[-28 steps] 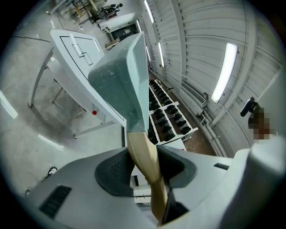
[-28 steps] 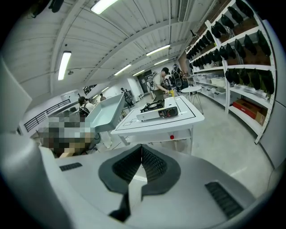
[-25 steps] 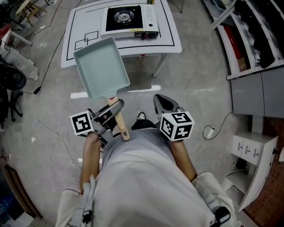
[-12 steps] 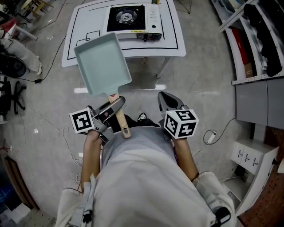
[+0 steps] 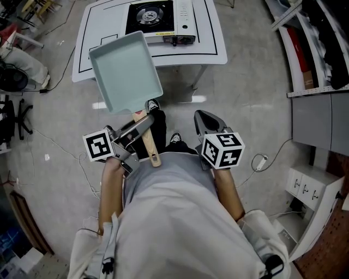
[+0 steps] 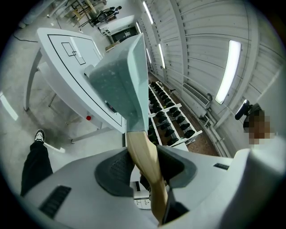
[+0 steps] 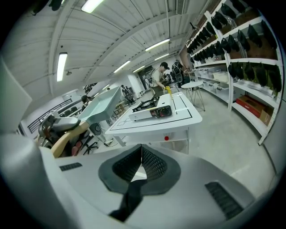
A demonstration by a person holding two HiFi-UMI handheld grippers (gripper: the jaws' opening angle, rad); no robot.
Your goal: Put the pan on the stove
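Half done: left hand-held gripper (image 5: 139,128) is clamping the pan (image 5: 124,71), right hand-held gripper (image 5: 204,122) closed, empty; stove (image 5: 150,16) is waiting at twelve o'clock.

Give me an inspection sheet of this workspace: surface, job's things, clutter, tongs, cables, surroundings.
Surface: white table, black outlines marked on it.
Job's things: stove on the table; pale green pan held in the air, not on the stove.
Clutter: nothing seen on the table.
Tongs: left tongs shut on the pan's wooden handle; right tongs shut, empty.
Cables: one cable across the floor at left, a plugged cable at right.
Surroundings: shelving at right, office chair at left.
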